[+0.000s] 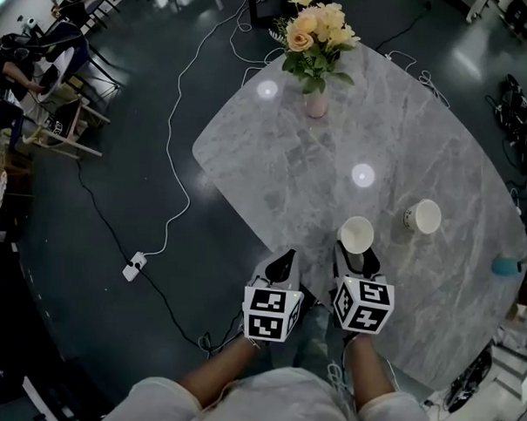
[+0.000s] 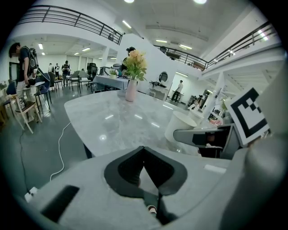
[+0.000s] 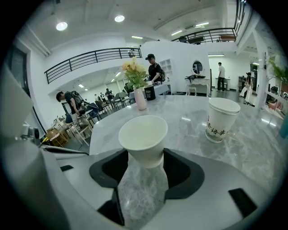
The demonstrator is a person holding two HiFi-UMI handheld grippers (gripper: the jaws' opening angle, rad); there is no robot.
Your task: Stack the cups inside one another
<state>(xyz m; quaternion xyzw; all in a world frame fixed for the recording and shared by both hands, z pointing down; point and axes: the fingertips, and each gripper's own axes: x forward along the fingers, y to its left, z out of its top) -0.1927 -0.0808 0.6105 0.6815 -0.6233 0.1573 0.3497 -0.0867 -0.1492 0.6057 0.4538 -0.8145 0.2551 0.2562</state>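
A plain white paper cup [image 1: 357, 234] sits between the jaws of my right gripper [image 1: 356, 251], near the table's front edge. In the right gripper view the pads press the base of the cup [image 3: 143, 137] from both sides, so my right gripper [image 3: 143, 156] is shut on it. A second white cup [image 1: 423, 217] with dark print stands upright to the right, apart from the first, and the right gripper view shows this printed cup [image 3: 222, 119] too. My left gripper [image 1: 285, 260] hangs at the table's edge beside the right one. Its jaws meet at the tips, and the left gripper [image 2: 144, 148] holds nothing.
A pink vase of flowers [image 1: 316, 101] stands at the far end of the grey marble table [image 1: 274, 162]. A teal object [image 1: 505, 266] lies at the right edge. On the floor to the left run a white cable and a power strip [image 1: 135, 265]. Chairs and people are far left.
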